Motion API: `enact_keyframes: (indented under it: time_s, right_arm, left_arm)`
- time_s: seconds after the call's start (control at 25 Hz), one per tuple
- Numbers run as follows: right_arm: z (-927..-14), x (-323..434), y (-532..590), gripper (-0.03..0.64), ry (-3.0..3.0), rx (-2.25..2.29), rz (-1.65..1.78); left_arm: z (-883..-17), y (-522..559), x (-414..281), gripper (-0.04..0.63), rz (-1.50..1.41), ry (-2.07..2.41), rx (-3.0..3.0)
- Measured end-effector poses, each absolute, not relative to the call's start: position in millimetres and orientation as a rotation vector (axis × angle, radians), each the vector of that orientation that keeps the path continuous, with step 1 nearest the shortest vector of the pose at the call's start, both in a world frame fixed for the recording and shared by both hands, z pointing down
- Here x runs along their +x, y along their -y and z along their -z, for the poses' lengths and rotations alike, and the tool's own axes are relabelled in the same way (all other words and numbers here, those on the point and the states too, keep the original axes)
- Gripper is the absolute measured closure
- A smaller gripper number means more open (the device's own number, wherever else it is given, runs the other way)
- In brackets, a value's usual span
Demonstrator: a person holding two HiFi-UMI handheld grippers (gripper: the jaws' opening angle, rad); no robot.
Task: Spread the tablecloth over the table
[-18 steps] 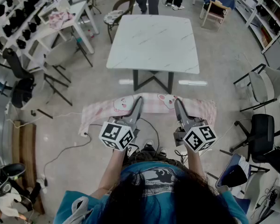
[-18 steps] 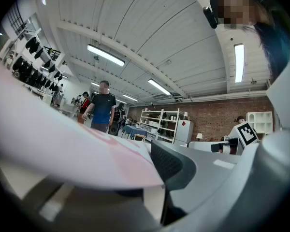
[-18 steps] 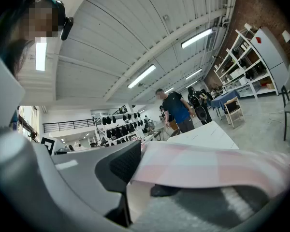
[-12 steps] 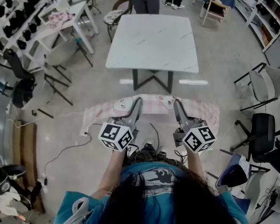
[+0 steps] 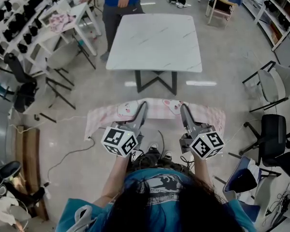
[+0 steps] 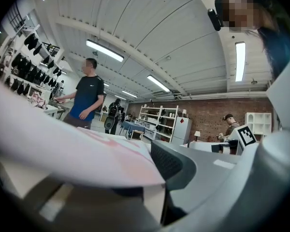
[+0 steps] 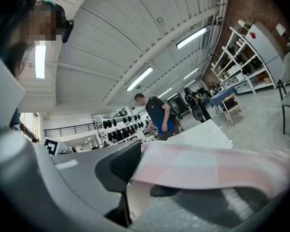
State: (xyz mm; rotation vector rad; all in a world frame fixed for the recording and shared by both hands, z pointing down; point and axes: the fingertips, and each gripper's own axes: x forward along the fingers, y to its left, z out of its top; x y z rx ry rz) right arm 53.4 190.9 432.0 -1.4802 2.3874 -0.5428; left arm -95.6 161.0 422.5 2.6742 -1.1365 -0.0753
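Cloth (image 5: 159, 109) hangs in the air between the holder and the table (image 5: 154, 42), well short of the table's near edge and not touching it. Left gripper (image 5: 143, 105) and right gripper (image 5: 182, 106) are each clamped on the cloth's upper hem, level, either side of its middle. The outer ends droop past them.

Thin pink check, soft, light. Likely to sag, billow and slide on the smooth top. A better hold is probably nearer the corners, with the hem kept taut. A person (image 5: 117, 1) stands by the table's far left corner.
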Motion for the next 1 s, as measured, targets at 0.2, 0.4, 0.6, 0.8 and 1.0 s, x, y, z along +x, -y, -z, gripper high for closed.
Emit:
enact_keyframes:
  time_s: [0.2,0.4,0.6,0.8,1.0]
  right_arm:
    - [-433,73,-198,0.560,-2.384,-1.458,0.548]
    - [-428,91,-200,0.560,-2.404,-1.427,0.530]
    - [-418,106,-195,0.560,-2.407,-1.412,0.496]
    - [-404,118,-176,0.560,-2.402,-1.401,0.469]
    - [-404,136,-138,0.557,-2.406,-1.409,0.447]
  left_arm:
    - [-422,-168,-76,0.525,0.070,1.136,2.685]
    - [-419,-171,-58,0.525,0.070,1.147,2.694]
    - [-408,-167,-42,0.523,0.060,1.151,2.722]
    - [-392,-148,-30,0.523,0.060,1.148,2.760]
    - [-390,-108,-11,0.522,0.065,1.128,2.794]
